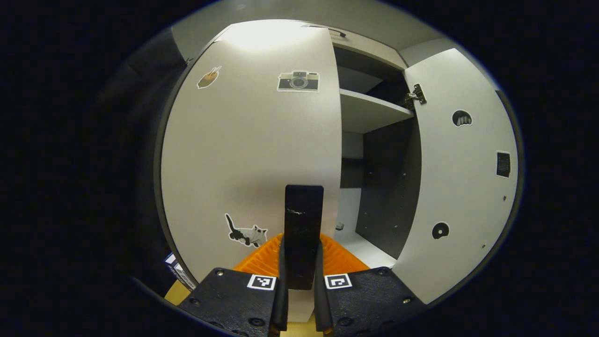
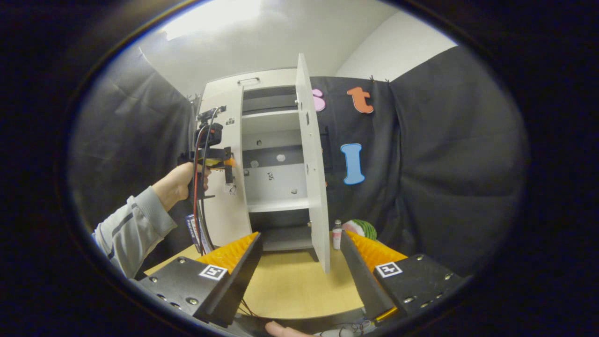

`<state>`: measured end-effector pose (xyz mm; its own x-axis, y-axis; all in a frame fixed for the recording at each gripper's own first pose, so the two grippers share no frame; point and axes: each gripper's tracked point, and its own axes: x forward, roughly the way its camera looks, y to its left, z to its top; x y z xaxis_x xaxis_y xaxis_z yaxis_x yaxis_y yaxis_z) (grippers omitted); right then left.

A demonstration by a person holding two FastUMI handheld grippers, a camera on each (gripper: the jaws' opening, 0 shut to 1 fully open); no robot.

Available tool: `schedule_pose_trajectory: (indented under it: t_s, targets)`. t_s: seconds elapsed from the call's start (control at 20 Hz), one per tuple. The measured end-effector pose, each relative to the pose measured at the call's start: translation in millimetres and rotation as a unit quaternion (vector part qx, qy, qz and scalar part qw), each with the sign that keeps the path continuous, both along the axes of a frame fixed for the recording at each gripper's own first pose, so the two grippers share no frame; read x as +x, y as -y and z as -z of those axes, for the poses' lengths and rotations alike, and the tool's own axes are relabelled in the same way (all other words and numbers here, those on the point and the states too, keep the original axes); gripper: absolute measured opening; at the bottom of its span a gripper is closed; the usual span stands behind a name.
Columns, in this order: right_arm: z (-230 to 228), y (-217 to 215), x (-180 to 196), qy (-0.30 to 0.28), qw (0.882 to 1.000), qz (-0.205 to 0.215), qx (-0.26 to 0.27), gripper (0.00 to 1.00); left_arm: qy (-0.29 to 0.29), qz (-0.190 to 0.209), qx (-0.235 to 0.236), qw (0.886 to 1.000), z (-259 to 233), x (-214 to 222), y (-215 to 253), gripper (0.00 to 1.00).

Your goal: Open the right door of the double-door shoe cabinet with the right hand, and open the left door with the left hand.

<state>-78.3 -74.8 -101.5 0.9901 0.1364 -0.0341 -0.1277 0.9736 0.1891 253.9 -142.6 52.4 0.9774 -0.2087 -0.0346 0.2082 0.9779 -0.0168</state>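
Left gripper view, fingers: the left gripper (image 1: 299, 285) has its fingers nearly together, pressed on both sides of the black handle (image 1: 303, 234) of the left door (image 1: 252, 154).
Left door: not yet swung out; it lies flat across the cabinet front, with stickers on its face.
Right gripper view, fingers: the right gripper (image 2: 299, 276) is spread wide and grips nothing; the wooden table (image 2: 299, 285) shows between its fingers.
Right door: the right door (image 2: 312, 164) stands wide open, seen almost edge-on, well apart from the right gripper.
Other hand: a hand (image 2: 180, 182) in a grey sleeve holds the left gripper against the left door, seen farther off in the right gripper view.
Stage, as a judgement: the right half looks done; the left door remains to be pulled.
Cabinet contents: the shelves (image 1: 369, 110) behind the open door look bare apart from small stickers on the back panel; the part behind the left door is hidden.
Beside the cabinet: a small bottle (image 2: 336, 236) and a striped round thing (image 2: 362, 229) sit on the table near the open door's foot.
Risk: a straight pull instead of an arc around the hinge could slip the fingers off the narrow handle.
Risk: a hard tug could shift or tip the light cabinet on the table.
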Motion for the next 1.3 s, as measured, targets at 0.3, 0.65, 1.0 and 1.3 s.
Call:
schedule_pose_trajectory:
  t_s: [0.3,0.65,1.0,1.3]
  targets:
    - [-9.4,-14.6,-25.5,0.012,1.0,-0.015,0.005,0.99,-0.006,0.005,0.01,1.0,-0.1,-31.1,-16.1,0.24]
    - [-25.0,-7.3,-48.2,0.021,0.999,0.002,0.028,0.99,-0.027,0.01,0.014,0.999,-0.4,-66.5,-41.6,0.23]
    - [-36.0,-11.6,-64.9,0.031,0.999,0.002,0.022,0.97,-0.029,-0.005,0.023,0.999,-3.9,-99.4,-78.6,0.23]
    - [-43.2,-33.0,-75.0,0.047,0.999,-0.018,0.014,0.97,-0.022,-0.03,0.038,0.999,-7.6,-117.6,-115.2,0.19]
